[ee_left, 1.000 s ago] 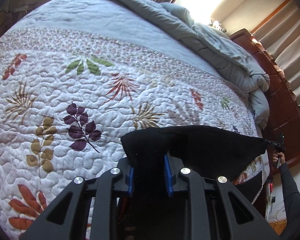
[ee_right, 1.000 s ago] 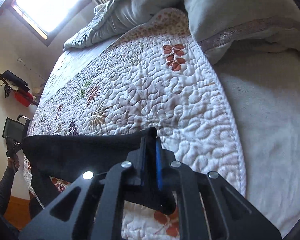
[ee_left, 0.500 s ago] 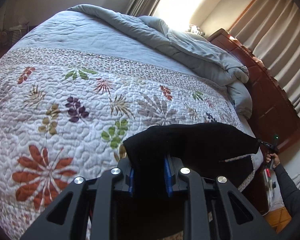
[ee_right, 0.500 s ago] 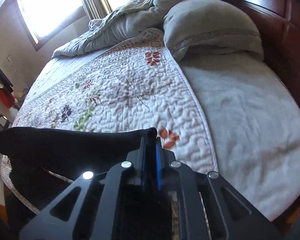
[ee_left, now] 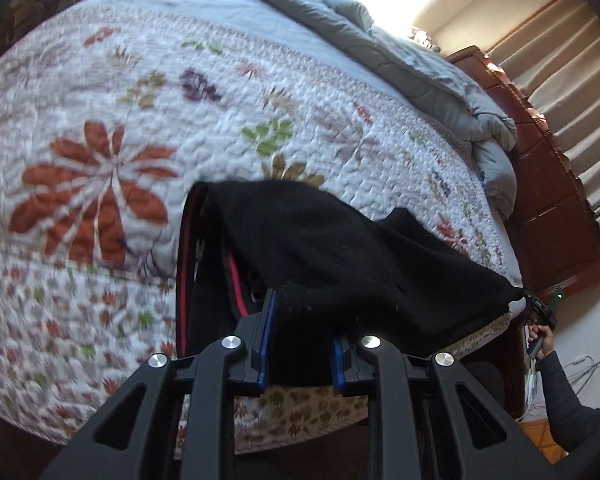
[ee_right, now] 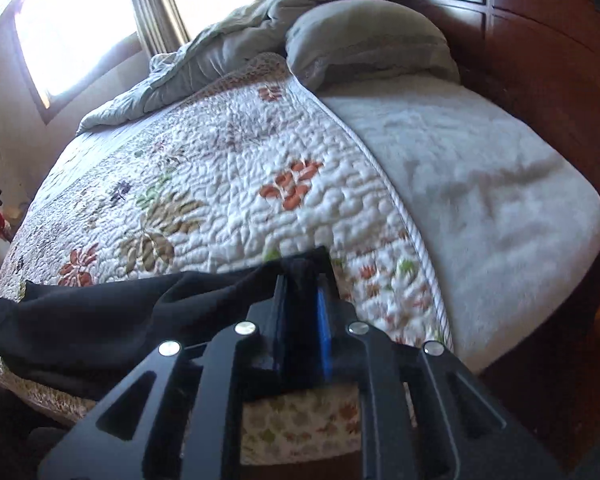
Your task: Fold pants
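Hanging between both grippers (ee_left: pixel 302 332) (ee_right: pixel 302 320): black pants (ee_left: pixel 340 252).

A bed (ee_left: pixel 260 128) covered by a floral quilt (ee_right: pixel 228 184) is seen ahead of the tongs. A grey duvet (ee_left: pixel 420 72) is bunched beyond it, a dark wooden headboard (ee_right: pixel 540 40) stands rightward, and a bright window (ee_right: pixel 72 32) is seen far left.

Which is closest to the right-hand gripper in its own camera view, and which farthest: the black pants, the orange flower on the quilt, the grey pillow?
1. Black pants: clamped in the right gripper, trailing left.
2. Orange flower: on the quilt, just ahead.
3. Grey pillow: far end, against the headboard.
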`<state>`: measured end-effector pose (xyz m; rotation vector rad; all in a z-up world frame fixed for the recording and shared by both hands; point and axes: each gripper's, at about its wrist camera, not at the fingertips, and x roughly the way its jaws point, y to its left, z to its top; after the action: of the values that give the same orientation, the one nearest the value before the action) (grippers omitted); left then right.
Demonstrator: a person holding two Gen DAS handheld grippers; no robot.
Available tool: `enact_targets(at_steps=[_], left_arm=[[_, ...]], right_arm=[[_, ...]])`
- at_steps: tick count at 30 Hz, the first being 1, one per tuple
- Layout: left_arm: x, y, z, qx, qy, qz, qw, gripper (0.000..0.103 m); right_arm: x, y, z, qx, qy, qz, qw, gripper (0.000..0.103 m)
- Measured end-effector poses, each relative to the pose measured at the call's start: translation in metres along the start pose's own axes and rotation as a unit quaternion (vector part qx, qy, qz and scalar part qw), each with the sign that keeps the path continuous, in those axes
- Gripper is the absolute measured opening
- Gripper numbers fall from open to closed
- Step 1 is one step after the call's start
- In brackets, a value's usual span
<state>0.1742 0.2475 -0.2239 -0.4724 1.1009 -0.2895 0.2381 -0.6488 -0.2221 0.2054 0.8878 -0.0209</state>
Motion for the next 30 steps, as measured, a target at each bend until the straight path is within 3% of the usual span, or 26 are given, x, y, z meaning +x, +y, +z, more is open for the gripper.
enact_targets(at_steps=[4, 6, 7, 8, 13, 16, 18, 22, 27, 28, 30], left_arm=[[0.008, 0.019, -0.017, -0.039, 0.005, 0.011, 0.9992, 0.03], [0.005, 0.024, -0.025, -0.049, 0.007, 0.029, 0.9984, 0.046], [0.003, 0.026, -0.028, -0.052, 0.007, 0.04, 0.9978, 0.061], [-0.001, 0.029, -0.033, -0.058, 0.005, 0.052, 0.997, 0.068], [-0.028, 0.053, -0.059, -0.104, -0.008, 0.071, 0.9919, 0.072], [-0.054, 0.059, -0.07, -0.154, -0.056, 0.048, 0.9854, 0.073], [-0.063, 0.05, -0.073, -0.158, -0.078, 0.029, 0.984, 0.075], [-0.047, 0.026, -0.064, -0.146, -0.087, 0.005, 0.9854, 0.091], [0.001, 0.026, -0.052, -0.168, -0.027, 0.008, 0.9854, 0.09], [0.009, 0.026, -0.051, -0.172, -0.016, 0.009, 0.985, 0.086], [0.017, 0.027, -0.05, -0.181, -0.006, -0.003, 0.9835, 0.056]], right_arm=[[0.003, -0.009, -0.02, 0.055, 0.024, 0.007, 0.998, 0.021], [0.004, -0.014, -0.029, 0.086, 0.037, 0.023, 0.995, 0.026], [0.004, -0.016, -0.032, 0.101, 0.042, 0.028, 0.994, 0.028], [0.005, -0.017, -0.034, 0.114, 0.047, 0.034, 0.992, 0.032], [0.006, -0.021, -0.05, 0.185, 0.068, 0.078, 0.977, 0.044], [0.003, -0.023, -0.06, 0.222, 0.072, 0.095, 0.968, 0.045], [0.0, -0.027, -0.069, 0.256, 0.069, 0.114, 0.958, 0.045], [-0.005, -0.032, -0.085, 0.322, 0.053, 0.163, 0.931, 0.046], [-0.011, -0.029, -0.096, 0.387, 0.03, 0.22, 0.895, 0.06], [-0.013, -0.029, -0.095, 0.399, 0.027, 0.222, 0.889, 0.061], [-0.015, -0.031, -0.091, 0.415, 0.022, 0.223, 0.882, 0.063]])
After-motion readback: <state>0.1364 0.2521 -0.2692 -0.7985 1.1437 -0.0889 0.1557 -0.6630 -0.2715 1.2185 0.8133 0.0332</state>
